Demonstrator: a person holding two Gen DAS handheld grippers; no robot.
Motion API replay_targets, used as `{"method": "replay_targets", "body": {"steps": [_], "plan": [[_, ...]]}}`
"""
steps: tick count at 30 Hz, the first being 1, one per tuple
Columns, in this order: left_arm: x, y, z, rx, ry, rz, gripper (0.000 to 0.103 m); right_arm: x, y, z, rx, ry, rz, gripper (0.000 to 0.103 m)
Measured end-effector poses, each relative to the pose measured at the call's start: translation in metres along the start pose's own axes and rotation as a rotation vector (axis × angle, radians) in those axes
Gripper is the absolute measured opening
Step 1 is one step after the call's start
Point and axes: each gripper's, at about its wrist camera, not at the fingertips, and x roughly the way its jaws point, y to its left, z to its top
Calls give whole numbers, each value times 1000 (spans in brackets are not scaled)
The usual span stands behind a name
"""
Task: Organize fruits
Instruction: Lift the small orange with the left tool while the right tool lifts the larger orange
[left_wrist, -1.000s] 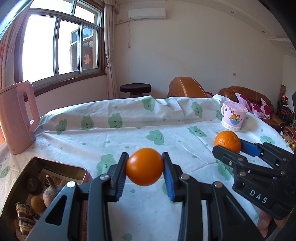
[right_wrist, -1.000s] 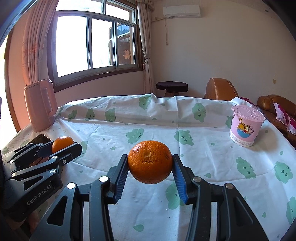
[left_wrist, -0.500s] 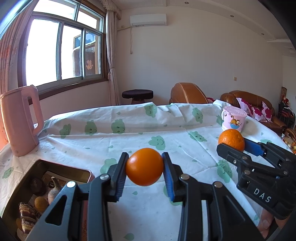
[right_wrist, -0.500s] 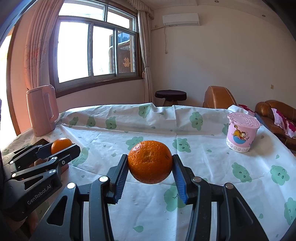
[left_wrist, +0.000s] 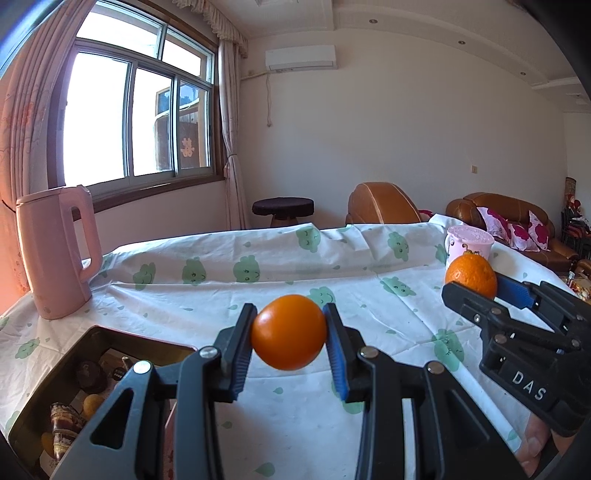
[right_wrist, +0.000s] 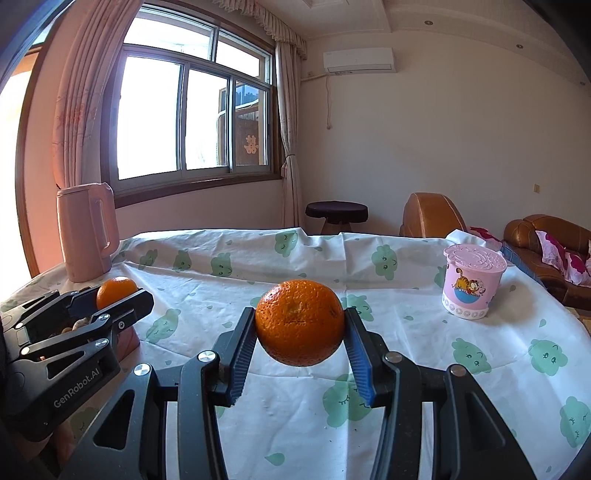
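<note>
Two oranges are held clear of the table (right_wrist: 406, 369), one (left_wrist: 289, 331) clamped in the left gripper (left_wrist: 290, 350), the other (right_wrist: 300, 322) in the right gripper (right_wrist: 300, 354), seemingly for carrying to the tin (left_wrist: 92, 334).

a smooth orange (left_wrist: 289, 331) hangs clamped above the desk; a bigger, dimpled orange (right_wrist: 300, 326) is likewise clamped, held aloft

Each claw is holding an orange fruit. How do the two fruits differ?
The fruit in the left gripper is smooth and glossy; the fruit in the right gripper has a rough, dimpled peel. The left fruit fills less of the gap between its pads, so looks smaller than the right fruit. Both are round, orange and held above the tablecloth.
</note>
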Motion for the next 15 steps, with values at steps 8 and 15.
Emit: {"method": "replay_targets", "body": {"steps": [8, 15], "plan": [[-9, 3, -1, -6, -29, 11, 38, -4, 0, 0, -5, -23, -8, 50], [-14, 6, -3, -16, -32, 2, 38, -7, 4, 0, -16, -29, -21, 50]]}}
